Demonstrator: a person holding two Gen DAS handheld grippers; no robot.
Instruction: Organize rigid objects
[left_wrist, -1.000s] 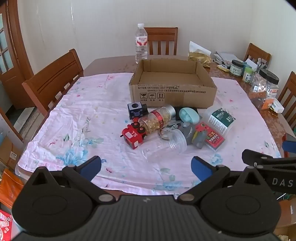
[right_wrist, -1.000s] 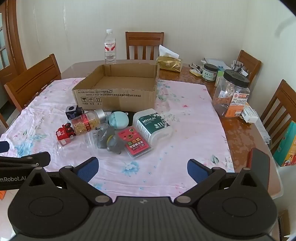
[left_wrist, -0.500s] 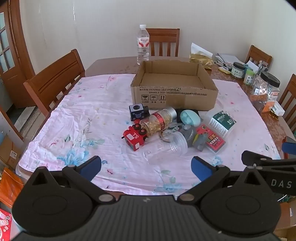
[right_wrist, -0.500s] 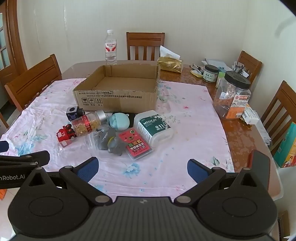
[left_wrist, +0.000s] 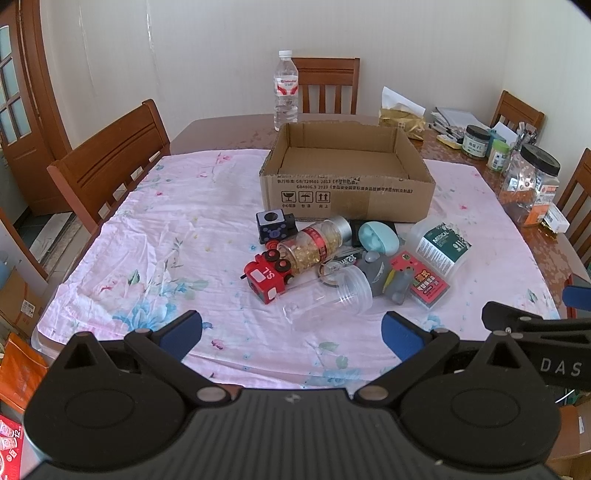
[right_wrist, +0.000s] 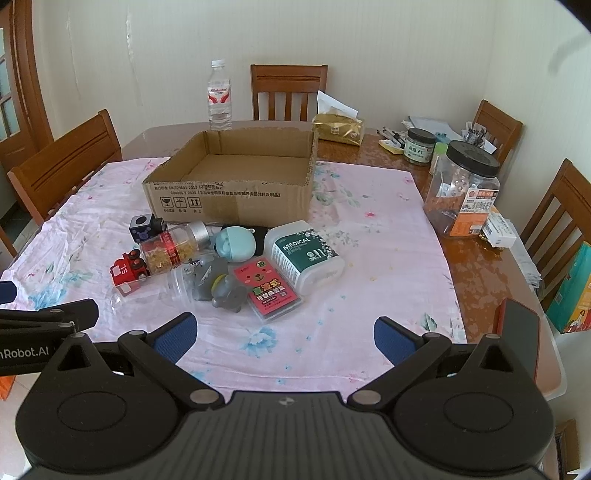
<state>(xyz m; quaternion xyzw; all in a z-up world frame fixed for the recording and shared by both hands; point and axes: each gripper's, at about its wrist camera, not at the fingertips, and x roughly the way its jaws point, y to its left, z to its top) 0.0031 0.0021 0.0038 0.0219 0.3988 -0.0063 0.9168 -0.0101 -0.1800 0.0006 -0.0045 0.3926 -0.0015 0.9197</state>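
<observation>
An open, empty cardboard box (left_wrist: 347, 195) (right_wrist: 232, 199) sits mid-table on a pink floral cloth. In front of it lies a pile: a red toy train (left_wrist: 267, 275) (right_wrist: 129, 267), a dark cube toy (left_wrist: 275, 223), a capsule bottle (left_wrist: 314, 245) (right_wrist: 171, 247), a clear jar (left_wrist: 328, 299) on its side, a grey figure (right_wrist: 218, 284), a teal case (right_wrist: 234, 243), a red card pack (right_wrist: 271, 290) and a white MEDICAL box (right_wrist: 304, 254). My left gripper (left_wrist: 291, 334) and right gripper (right_wrist: 284, 338) are both open and empty, held near the table's front edge, short of the pile.
A water bottle (left_wrist: 285, 90) stands behind the box. A tissue pack (right_wrist: 338, 127), jars (right_wrist: 461, 188) and clutter line the bare wood at the right. Wooden chairs (left_wrist: 110, 162) surround the table.
Both grippers have drawn back and risen slightly, so the table looks a little farther off. Nothing on the table has moved.
</observation>
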